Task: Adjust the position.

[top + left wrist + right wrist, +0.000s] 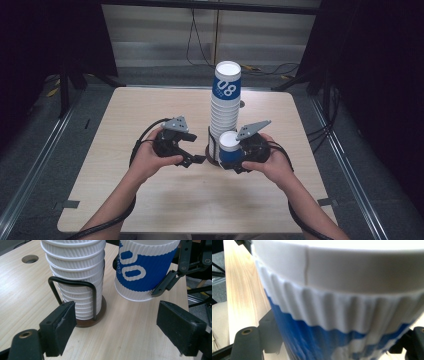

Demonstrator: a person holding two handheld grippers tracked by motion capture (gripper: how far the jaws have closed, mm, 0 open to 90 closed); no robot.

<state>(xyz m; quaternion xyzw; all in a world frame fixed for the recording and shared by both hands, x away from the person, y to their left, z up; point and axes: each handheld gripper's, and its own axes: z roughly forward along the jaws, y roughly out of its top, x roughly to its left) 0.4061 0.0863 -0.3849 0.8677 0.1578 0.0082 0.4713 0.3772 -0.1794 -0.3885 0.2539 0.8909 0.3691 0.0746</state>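
Note:
A tall stack of white ribbed paper cups [224,107] stands in a black wire holder [72,283] on a dark round base [101,315] at the table's middle. Its top cup carries a blue band with "08". Just right of the holder, my right gripper [231,157] is shut on a single blue-and-white cup [229,146], held clear of the table and slightly tilted in the left gripper view [142,267]. That cup sits very close in the right gripper view [337,302]. My left gripper [117,327] is open and holds nothing, its pads [61,326] pointing at the holder's base.
The light wooden table [150,200] has a small round hole [30,258] behind the stack. Metal rails and cables run along the floor on both sides. Dark stands and a curtain line the far edge.

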